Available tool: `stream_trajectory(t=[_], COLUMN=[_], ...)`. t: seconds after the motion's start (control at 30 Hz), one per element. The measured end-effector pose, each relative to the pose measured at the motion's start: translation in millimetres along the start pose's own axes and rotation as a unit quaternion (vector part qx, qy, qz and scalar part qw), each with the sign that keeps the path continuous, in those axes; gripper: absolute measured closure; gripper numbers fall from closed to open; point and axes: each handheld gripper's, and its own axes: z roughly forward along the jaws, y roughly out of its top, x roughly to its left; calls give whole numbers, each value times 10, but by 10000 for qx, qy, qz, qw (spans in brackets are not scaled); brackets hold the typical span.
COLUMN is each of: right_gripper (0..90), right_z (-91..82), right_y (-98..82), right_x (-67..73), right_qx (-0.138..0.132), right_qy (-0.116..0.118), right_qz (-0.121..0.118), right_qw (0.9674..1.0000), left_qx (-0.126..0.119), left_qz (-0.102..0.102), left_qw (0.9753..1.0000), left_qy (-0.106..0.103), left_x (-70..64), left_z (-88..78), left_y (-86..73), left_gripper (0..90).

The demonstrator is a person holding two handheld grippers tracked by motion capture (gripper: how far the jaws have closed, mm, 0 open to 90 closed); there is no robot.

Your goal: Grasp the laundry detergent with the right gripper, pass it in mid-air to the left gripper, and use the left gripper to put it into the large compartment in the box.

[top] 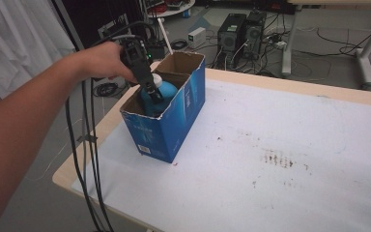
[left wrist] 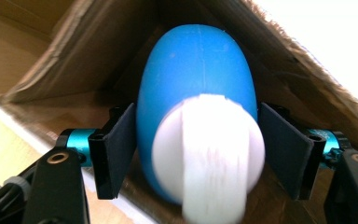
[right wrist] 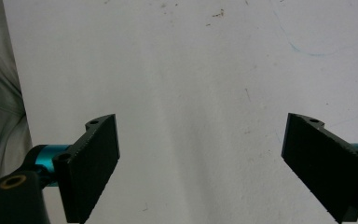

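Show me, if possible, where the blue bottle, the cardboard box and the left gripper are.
blue bottle (left wrist: 196,65): left gripper view, on its rounded blue body.
cardboard box (top: 162,133): high view, on its blue outer wall.
left gripper (top: 153,92): high view, between its fingertips, inside the box at the bottle.

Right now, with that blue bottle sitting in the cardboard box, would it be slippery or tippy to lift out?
Probably a bit slippery: the blue bottle looks smooth, glossy and rounded, so the flat pads of the left gripper might slide on its curve. It seems rigid plastic, unlikely to crumple. Tipping looks limited, since the cardboard box walls stand close around it.
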Motion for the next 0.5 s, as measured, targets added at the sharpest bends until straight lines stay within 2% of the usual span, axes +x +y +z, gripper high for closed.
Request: stream_trajectory(t=[0.07, 0.27, 0.37, 0.5], right_gripper=[107, 107, 107, 107], right_z=[-1, -8, -13, -14], right_y=[3, 6, 4, 9], right_x=[5, 24, 27, 36], right_qx=[-2, -18, -21, -19], right_qy=[0, -10, -19, -20], right_qz=[-25, -35, -41, -24], right_qw=[10000, 10000, 10000, 10000], left_qx=[-137, -500, -623, -684], left_qz=[-58, -74, -17, 145], left_qw=[9999, 9987, 9980, 9975], left_qy=[37, 55, 66, 124], left_x=[0, -15, -58, -129], left_z=[-76, -339, -435, -524], left_y=[-7, 0, 37, 112], left_gripper=[252, 251, 198, 198])
